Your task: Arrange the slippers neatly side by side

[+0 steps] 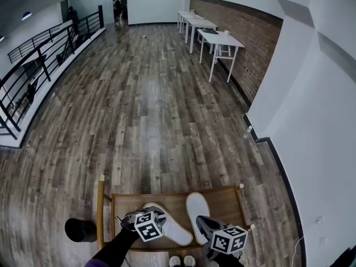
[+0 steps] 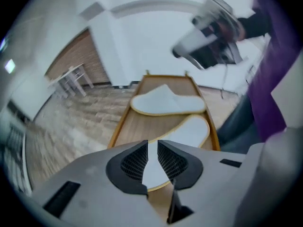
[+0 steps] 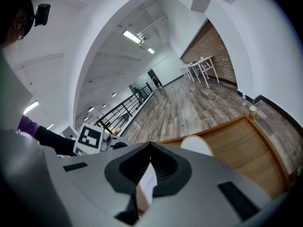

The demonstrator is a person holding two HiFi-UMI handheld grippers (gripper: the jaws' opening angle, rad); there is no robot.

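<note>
left claw (image 2: 152,157) hangs nose-down over the near-left part of the wooden tray (image 1: 229,200). its jaws stand a narrow slit apart and press on nothing. one end of the slanted slipper (image 1: 173,231) shows through the slit, lying on the tray below. right claw (image 3: 150,151) waits at the tray's near-right edge with its tips met. i can make out no grip there, only a bit of white behind the pads.

both slippers lie on the tray. the straight slipper (image 1: 197,204) sits about mid-tray with its toe toward the far rim. the slanted one lies across the tray's left half, its far end swung out toward the left rim and its near end close to its mate. so to my eye the pair is not yet squared, and that slanted slipper is the step in hand.

the next move, i'd say, calls for a low pinch on its thin edge. then its far end needs swinging in until it runs level with the straight one, close beside but not over it.

round the tray is bare plank floor (image 1: 139,121). a railing (image 1: 33,77) runs far off beyond the left rim, and white tables (image 1: 219,40) stand well past the far rim. a black round thing (image 1: 80,230) sits just outside the left rim. none of these crowd the work; the tray's raised rim and the right claw parked near the slippers' near ends might.
</note>
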